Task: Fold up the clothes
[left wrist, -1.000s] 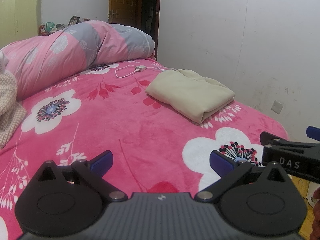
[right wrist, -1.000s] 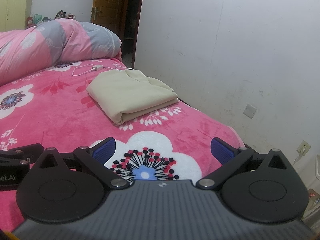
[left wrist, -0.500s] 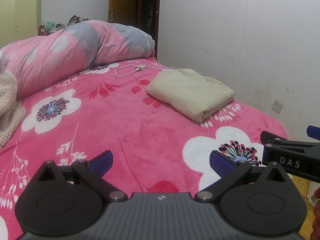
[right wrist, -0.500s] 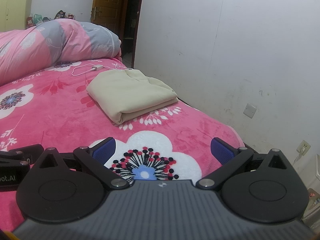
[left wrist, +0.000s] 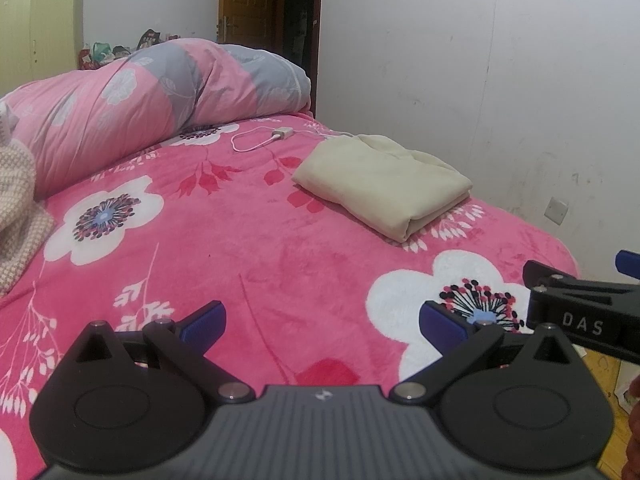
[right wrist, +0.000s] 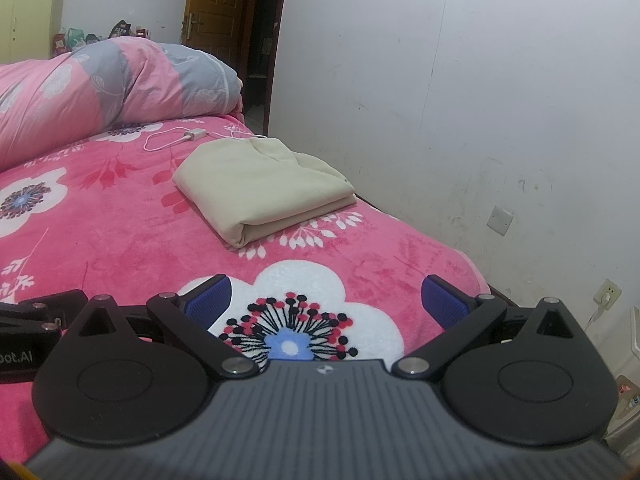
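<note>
- Cream-yellow garment (left wrist: 380, 178) (right wrist: 262, 182), plain, soft-looking fabric.
- Folded into a neat, thick rectangle of several stacked layers, smooth on top.
- Rounded fold edge at the near corner; looser bunched folds along the far side, toward the wall.
- Lying flat on the pink flowered bed cover (left wrist: 248, 240) (right wrist: 120, 236), near the wall-side edge, just beyond a large white flower print.
- Untouched, well apart from both tools.

You see a pink flowered blanket (left wrist: 248, 248) over the bed. At its far end lies a rolled pink and grey duvet (left wrist: 160, 92), and near it a white charger (left wrist: 282, 133) with its cable. Behind stand a wooden door (right wrist: 216, 4), a yellow wardrobe (left wrist: 44, 28) and a white wall (right wrist: 460, 80) with a switch plate (right wrist: 499, 220).
</note>
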`<state>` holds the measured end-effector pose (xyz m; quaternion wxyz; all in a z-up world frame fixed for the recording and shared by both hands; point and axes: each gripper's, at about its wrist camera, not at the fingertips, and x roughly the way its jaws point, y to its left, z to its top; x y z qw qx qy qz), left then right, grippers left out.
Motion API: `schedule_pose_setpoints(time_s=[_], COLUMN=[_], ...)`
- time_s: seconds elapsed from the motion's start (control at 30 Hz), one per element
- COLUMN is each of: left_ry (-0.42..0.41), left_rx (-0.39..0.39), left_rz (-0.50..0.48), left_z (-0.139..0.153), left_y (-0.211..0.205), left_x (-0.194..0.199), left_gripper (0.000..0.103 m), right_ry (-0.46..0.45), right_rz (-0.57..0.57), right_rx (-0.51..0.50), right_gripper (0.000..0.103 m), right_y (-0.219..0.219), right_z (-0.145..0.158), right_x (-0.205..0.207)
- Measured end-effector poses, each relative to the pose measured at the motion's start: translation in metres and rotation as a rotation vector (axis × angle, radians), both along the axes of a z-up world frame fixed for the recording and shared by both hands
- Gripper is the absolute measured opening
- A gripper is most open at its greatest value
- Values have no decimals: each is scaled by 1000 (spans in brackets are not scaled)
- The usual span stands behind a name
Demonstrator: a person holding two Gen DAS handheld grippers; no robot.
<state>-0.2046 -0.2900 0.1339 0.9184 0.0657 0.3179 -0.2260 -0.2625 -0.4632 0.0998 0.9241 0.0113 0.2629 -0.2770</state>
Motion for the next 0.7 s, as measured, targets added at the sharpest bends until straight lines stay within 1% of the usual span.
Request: schedule_pose_setpoints(time_s=[0.7], left_ry=[2], left_rx=[3], left_rz=[2], left_z=[-1], left_y=[-1], left_x=[2], left_gripper=[103], right_ry=[-2], right_rz=[0], right_rx=[2], right_gripper=[102], right_y=[-1], right_z=[-1], right_x=[0])
